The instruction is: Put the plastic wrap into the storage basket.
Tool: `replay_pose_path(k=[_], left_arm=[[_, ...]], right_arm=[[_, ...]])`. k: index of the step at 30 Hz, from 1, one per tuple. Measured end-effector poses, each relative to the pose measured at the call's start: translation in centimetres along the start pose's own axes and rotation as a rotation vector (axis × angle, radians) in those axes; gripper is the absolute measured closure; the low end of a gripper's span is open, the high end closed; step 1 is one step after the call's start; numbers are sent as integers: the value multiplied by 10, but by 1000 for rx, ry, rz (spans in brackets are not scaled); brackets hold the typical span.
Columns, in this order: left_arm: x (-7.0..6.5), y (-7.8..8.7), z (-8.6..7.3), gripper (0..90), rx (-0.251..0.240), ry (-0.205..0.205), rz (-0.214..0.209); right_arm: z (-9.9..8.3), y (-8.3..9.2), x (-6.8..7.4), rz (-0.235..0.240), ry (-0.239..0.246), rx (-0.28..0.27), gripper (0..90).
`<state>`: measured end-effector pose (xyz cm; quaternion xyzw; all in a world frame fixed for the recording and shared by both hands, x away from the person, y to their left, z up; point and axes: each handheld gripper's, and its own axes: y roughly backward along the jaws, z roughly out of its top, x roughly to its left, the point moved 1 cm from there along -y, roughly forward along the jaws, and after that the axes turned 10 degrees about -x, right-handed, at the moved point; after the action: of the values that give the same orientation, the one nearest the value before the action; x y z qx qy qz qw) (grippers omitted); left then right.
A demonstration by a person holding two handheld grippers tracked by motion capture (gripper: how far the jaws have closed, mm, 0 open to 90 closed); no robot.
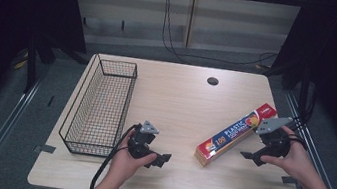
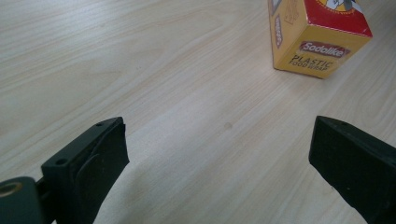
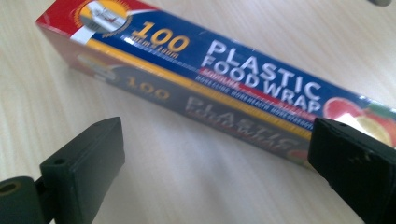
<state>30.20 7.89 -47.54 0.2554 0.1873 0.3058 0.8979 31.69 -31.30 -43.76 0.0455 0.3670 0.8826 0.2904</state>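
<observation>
A long box of plastic food wrap (image 1: 234, 133), blue, red and yellow, lies slantwise on the right half of the wooden table (image 1: 180, 101). My right gripper (image 1: 249, 156) stands open just right of the box's near half, its jaws pointing at the box's long side (image 3: 224, 88) without touching it. My left gripper (image 1: 162, 160) rests open near the table's front, left of the box, with bare wood between its jaws. The yellow end of the box (image 2: 320, 35) lies ahead of it at the upper right in the left gripper view.
A black wire basket (image 1: 99, 104) stands along the table's left side, close to my left hand. A dark round hole (image 1: 213, 81) sits near the table's far edge. Cables hang behind the table.
</observation>
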Motion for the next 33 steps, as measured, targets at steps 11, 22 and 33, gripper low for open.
replay_pose_path(k=[11,22,33], left_arm=[[-1,-1,-2,44,12,-6,-13],[-3,-4,-3,45,26,-12,-23],[-4,-7,-3,45,46,-19,-26]], right_arm=[[18,-21,-14,5,59,37,45],[23,-41,-18,34,121,90,33],[22,-54,-22,75,130,103,0]])
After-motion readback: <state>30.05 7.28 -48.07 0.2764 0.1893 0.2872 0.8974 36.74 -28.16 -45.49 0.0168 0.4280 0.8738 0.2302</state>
